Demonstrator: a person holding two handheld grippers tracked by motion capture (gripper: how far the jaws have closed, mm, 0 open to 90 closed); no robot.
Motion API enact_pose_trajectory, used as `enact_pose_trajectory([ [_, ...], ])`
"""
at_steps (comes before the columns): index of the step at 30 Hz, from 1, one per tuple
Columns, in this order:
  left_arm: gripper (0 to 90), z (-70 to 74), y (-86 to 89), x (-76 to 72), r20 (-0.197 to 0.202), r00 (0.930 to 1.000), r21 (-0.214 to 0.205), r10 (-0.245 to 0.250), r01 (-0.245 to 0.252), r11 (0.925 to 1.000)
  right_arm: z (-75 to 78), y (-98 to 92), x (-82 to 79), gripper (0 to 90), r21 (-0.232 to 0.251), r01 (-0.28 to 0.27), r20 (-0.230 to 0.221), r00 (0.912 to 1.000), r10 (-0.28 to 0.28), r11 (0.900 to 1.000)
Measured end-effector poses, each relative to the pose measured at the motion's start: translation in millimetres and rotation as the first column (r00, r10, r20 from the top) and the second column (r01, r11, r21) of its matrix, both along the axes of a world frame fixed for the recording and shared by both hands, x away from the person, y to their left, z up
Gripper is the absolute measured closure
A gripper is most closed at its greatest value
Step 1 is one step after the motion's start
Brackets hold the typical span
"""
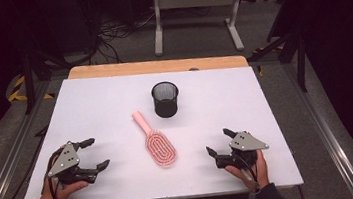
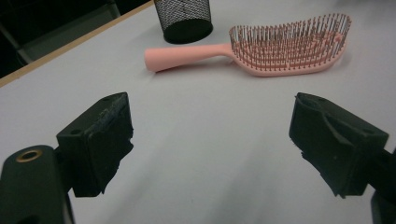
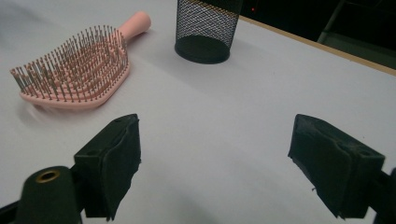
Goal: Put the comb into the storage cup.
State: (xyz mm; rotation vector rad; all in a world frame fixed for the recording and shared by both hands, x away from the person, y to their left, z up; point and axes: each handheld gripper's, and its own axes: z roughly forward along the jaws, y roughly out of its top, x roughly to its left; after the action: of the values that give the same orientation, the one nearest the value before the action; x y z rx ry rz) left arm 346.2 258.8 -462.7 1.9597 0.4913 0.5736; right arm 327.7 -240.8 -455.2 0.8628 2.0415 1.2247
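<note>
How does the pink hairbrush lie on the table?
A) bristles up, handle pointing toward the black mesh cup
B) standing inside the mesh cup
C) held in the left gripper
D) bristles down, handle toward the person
A: the hairbrush lies flat, bristles up, its handle end near the mesh cup.

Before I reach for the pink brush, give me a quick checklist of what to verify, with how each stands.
1. Left hand-held gripper open with nothing in it: ok.
2. Right hand-held gripper open with nothing in it: ok.
3. Pink hairbrush flat on the table, bristles up: ok.
4. Handle free, apart from the mesh cup: ok.
5. Cup upright: ok.
6. Cup contents: cannot tell.
</note>
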Motion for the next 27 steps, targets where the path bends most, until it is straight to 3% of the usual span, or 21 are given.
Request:
enact_pose_trajectory([
  [4, 12.7, -0.2, -2.6, 3.2, -0.007, 1.0, 0.019, -0.001, 0.001, 0.9998, -0.8, 0.1, 0.4, 15.7, -0.002, -0.001, -0.005, 1.0, 0.001, 1.0],
  [8, 16.6, 3.1, -2.3, 20.7, -0.052, 0.9986, -0.012, 0.003, -0.004, 0.9999, -0.9, -0.6, 1.1, 15.5, 0.002, 0.002, -0.009, 1.0, -0.002, 1.0],
  [10, 24.4, 4.1, -2.2, 29.4, -0.083, 0.9965, -0.021, -0.009, 0.008, 0.9998, -0.5, -0.3, 0.6, 15.5, 0.003, 0.0, -0.01, 0.9999, 0.0, 1.0],
  [16, 44.3, 7.0, -8.2, 35.2, -0.068, 0.9977, -0.012, -0.01, 0.009, 0.9999, -1.8, -0.6, 1.4, 15.5, -0.001, -0.002, -0.014, 0.9999, 0.002, 1.0],
  [24, 85.9, 11.4, -18.0, 43.4, -0.078, 0.9963, 0.004, -0.037, 0.037, 0.9993, -1.2, 0.1, 1.9, 15.5, 0.0, -0.004, -0.015, 0.9999, 0.004, 1.0],
  [27, 89.7, 14.6, -24.2, 48.7, -0.085, 0.9955, 0.024, -0.042, 0.044, 0.9987, -2.2, 1.0, 2.3, 15.4, -0.007, -0.006, -0.019, 0.9998, 0.006, 1.0],
])
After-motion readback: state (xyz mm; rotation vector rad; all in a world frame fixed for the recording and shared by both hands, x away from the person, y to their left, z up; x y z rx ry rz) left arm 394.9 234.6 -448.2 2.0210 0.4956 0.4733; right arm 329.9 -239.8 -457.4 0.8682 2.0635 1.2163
